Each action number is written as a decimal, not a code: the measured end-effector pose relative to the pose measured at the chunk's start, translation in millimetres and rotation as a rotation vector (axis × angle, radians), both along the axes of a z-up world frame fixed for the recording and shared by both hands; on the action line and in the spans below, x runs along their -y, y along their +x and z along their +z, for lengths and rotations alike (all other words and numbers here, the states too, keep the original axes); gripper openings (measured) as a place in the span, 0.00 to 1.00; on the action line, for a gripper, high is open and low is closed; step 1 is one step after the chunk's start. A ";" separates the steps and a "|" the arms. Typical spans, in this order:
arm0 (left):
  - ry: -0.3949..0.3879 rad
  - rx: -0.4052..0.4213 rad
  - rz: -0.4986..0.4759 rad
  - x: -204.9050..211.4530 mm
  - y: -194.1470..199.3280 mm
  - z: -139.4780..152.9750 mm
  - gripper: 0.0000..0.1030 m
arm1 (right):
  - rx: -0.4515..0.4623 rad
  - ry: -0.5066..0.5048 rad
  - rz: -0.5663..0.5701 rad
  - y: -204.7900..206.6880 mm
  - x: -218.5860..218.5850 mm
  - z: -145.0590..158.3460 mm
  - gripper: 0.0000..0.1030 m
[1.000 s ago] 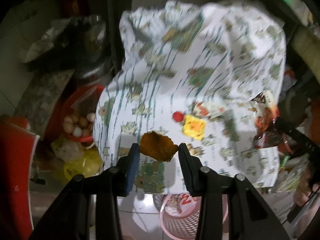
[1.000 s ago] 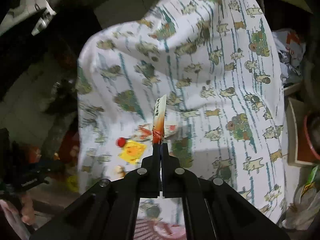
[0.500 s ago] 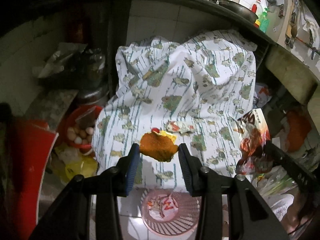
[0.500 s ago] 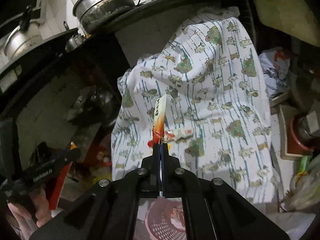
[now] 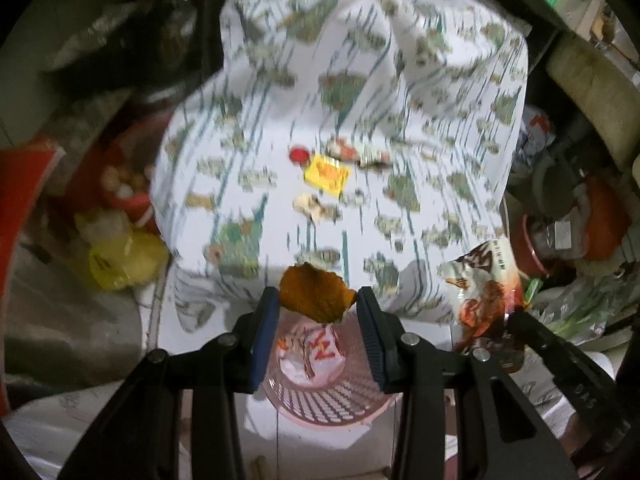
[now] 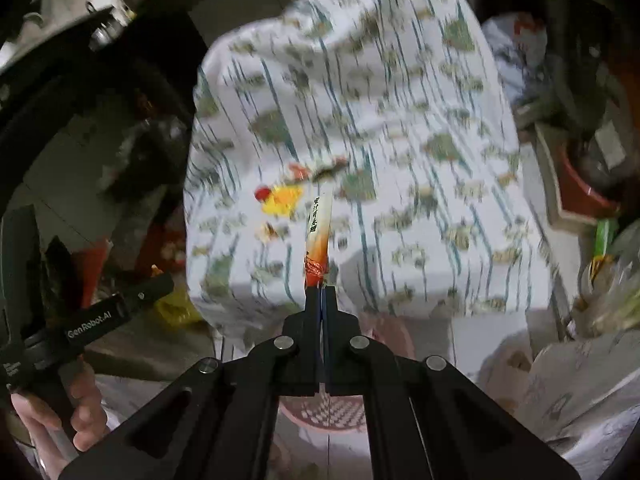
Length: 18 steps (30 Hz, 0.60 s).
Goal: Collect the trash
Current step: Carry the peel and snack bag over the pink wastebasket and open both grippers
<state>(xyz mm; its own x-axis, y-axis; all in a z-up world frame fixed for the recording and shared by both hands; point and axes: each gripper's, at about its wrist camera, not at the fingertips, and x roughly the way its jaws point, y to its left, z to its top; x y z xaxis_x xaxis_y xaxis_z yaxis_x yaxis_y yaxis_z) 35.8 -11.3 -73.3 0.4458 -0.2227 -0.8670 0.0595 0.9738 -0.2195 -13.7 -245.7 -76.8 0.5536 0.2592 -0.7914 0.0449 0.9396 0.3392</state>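
The left gripper [image 5: 317,307] pinches an orange peel [image 5: 315,297] at centre frame, directly over the pink basket [image 5: 332,404]. The right gripper [image 6: 321,294] is clamped on a snack wrapper [image 6: 318,236]. More scraps, blurred, probably a yellow wrapper [image 5: 327,173] and red cap [image 5: 299,155], lie on the patterned cloth [image 5: 420,92] above.

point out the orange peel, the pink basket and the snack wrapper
orange peel [image 5: 314,296], left wrist view, middle of the peel
pink basket [image 5: 332,400], left wrist view, near mesh wall
snack wrapper [image 6: 318,240], right wrist view, its edge-on middle

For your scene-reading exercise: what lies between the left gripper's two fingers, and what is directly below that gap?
In the left wrist view, an orange peel sits between the left gripper fingers. Below the gap is the pink basket.
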 end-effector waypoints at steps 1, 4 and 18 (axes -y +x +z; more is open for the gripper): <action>-0.003 -0.018 -0.003 1.0 0.8 -6.9 0.37 | -0.011 -0.008 0.002 0.9 -1.6 -5.2 0.01; -0.015 -0.108 -0.016 4.7 4.4 -36.7 0.37 | -0.077 -0.023 0.028 4.8 -9.0 -30.8 0.01; -0.066 -0.411 -0.030 12.3 15.9 -150.3 0.37 | -0.389 -0.082 0.069 23.7 -22.9 -152.7 0.01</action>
<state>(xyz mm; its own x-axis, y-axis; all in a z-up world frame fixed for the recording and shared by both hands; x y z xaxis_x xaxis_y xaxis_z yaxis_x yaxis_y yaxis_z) 51.8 -23.6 -223.6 0.0582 -0.2910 -0.9550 -0.0180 0.9561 -0.2924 10.1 -222.7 -229.5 0.1921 0.2126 -0.9581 0.0912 0.9682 0.2331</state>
